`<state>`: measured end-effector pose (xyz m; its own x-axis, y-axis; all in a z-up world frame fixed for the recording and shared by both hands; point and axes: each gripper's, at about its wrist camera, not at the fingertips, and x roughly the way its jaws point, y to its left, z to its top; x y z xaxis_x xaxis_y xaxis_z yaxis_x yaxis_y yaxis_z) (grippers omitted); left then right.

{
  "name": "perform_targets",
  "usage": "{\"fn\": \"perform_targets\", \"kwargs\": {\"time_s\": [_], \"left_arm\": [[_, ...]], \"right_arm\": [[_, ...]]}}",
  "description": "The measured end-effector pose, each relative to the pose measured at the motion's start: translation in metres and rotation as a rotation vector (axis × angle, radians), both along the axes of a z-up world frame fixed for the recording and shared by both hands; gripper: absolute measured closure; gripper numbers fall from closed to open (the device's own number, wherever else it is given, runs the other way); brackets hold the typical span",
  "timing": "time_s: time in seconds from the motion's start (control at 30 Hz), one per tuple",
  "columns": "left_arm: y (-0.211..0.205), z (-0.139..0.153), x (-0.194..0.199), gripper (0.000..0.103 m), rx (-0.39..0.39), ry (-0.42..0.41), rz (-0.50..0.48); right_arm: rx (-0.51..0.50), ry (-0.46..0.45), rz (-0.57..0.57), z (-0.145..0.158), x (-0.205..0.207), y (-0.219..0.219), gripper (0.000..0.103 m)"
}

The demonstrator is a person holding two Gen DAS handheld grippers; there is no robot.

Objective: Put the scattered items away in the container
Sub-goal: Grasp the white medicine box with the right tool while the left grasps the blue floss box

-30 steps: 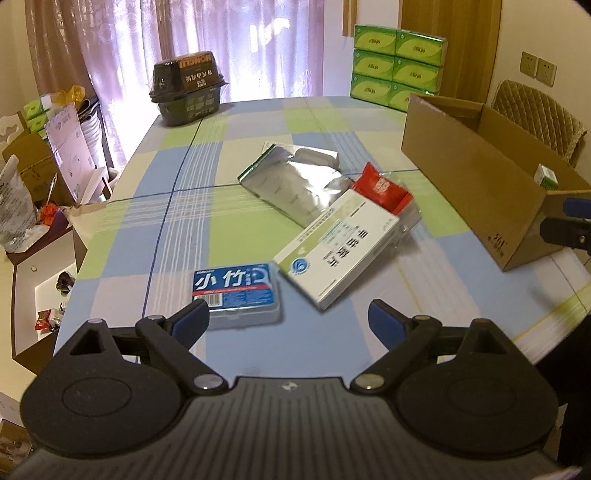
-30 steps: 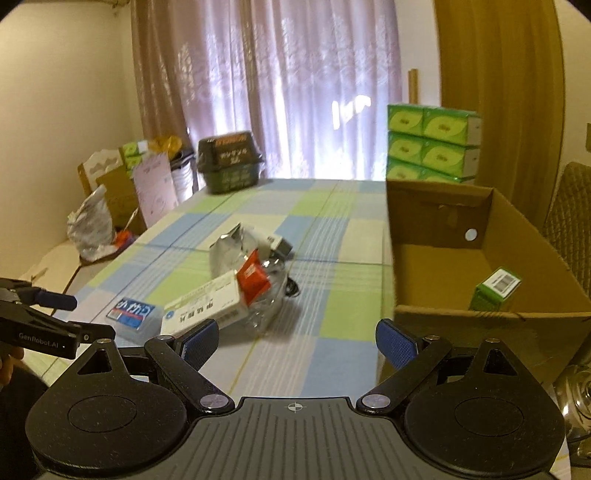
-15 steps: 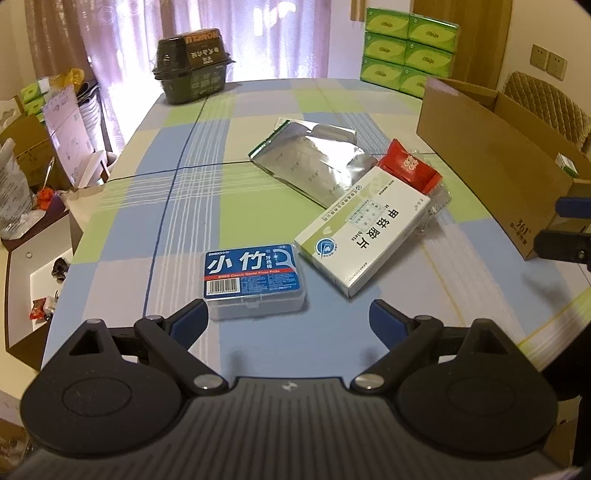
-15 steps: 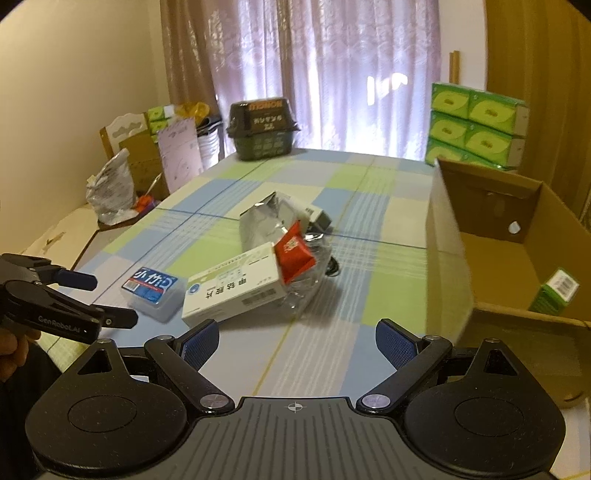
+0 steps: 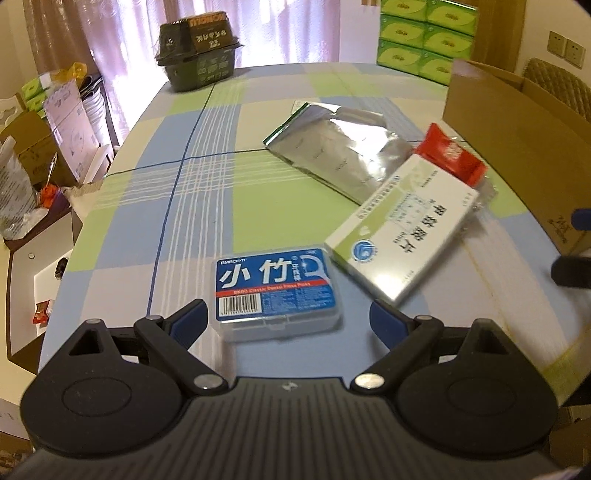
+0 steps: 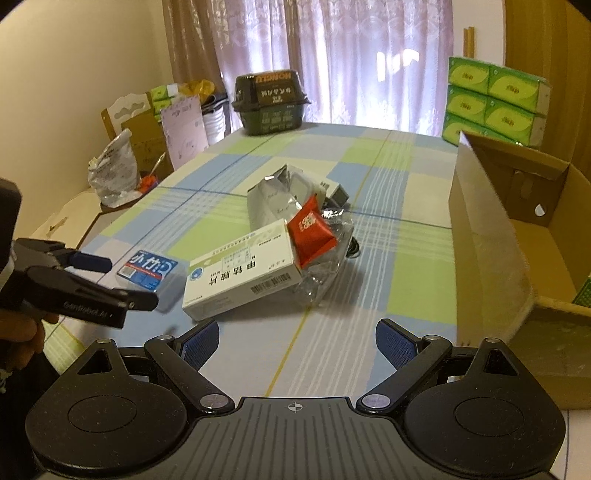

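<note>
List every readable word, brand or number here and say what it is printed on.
"BMBO小竹" and "BMBO Classic Dental Floss Picks": blue floss pick case.
"甲钴胺片": white medicine box; its smaller print is unreadable.
"HONGLI", upside down: dark basket; white characters beneath too blurred.
"GenRobot.AI": left tongs.
Red packet, green tissue packs: unreadable.

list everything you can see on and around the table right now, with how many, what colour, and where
Blue plastic floss-pick case: 1, blue and clear, near table edge, between the left gripper's fingers.
White-and-green medicine box: 1, mid-table, right of the case.
Red packet: 1, behind the medicine box.
Silver foil pouch: 1, table centre.
Clear crumpled plastic wrap: 1, under the red packet.
Brown cardboard box: 1, open, right side of table.
Dark green basket: 1, far end.
Green tissue packs: about six showing, stacked far right.
Checked tablecloth: 1, blue, green, white.
Left gripper: 1, black, open.
Right gripper: 1, black, open.
</note>
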<state>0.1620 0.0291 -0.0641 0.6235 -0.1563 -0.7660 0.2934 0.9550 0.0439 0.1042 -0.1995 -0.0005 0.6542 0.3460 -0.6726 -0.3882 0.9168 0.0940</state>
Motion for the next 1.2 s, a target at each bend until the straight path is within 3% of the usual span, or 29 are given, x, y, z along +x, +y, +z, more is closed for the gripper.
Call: {"fn": "perform_targets", "kwargs": {"time_s": [0.23, 0.33, 0.43, 0.83, 0.87, 0.9, 0.93, 1.0, 1.07, 1.2], "left_arm": [[0.002, -0.012, 0.009, 0.013, 0.018, 0.010, 0.008], [0.007, -0.015, 0.012, 0.020, 0.002, 0.017, 0.016], [0.010, -0.015, 0.013, 0.020, -0.009, 0.017, 0.010], [0.020, -0.014, 0.010, 0.020, -0.025, 0.011, 0.001], [0.020, -0.014, 0.009, 0.020, -0.025, 0.012, -0.001], [0.020, -0.014, 0.009, 0.020, -0.024, 0.013, -0.005], [0.020, -0.014, 0.008, 0.020, -0.022, 0.011, -0.007], [0.019, -0.014, 0.008, 0.020, -0.022, 0.010, -0.010], [0.019, -0.015, 0.009, 0.020, -0.025, 0.010, -0.008], [0.018, -0.014, 0.008, 0.020, -0.029, 0.010, -0.010]], "right_arm": [[0.012, -0.001, 0.051, -0.006, 0.015, 0.015, 0.006], [0.093, 0.060, 0.029, -0.013, 0.029, 0.016, 0.007], [0.173, 0.122, -0.011, -0.020, 0.041, 0.016, 0.007], [0.368, 0.222, -0.135, -0.040, 0.070, 0.023, 0.007], [0.378, 0.229, -0.144, -0.042, 0.072, 0.024, 0.010], [0.387, 0.236, -0.149, -0.043, 0.074, 0.024, 0.019], [0.395, 0.248, -0.149, -0.045, 0.076, 0.025, 0.036], [0.418, 0.259, -0.166, -0.048, 0.078, 0.024, 0.039], [0.432, 0.263, -0.177, -0.048, 0.079, 0.022, 0.060], [0.437, 0.256, -0.171, -0.037, 0.073, 0.015, 0.069]]}}
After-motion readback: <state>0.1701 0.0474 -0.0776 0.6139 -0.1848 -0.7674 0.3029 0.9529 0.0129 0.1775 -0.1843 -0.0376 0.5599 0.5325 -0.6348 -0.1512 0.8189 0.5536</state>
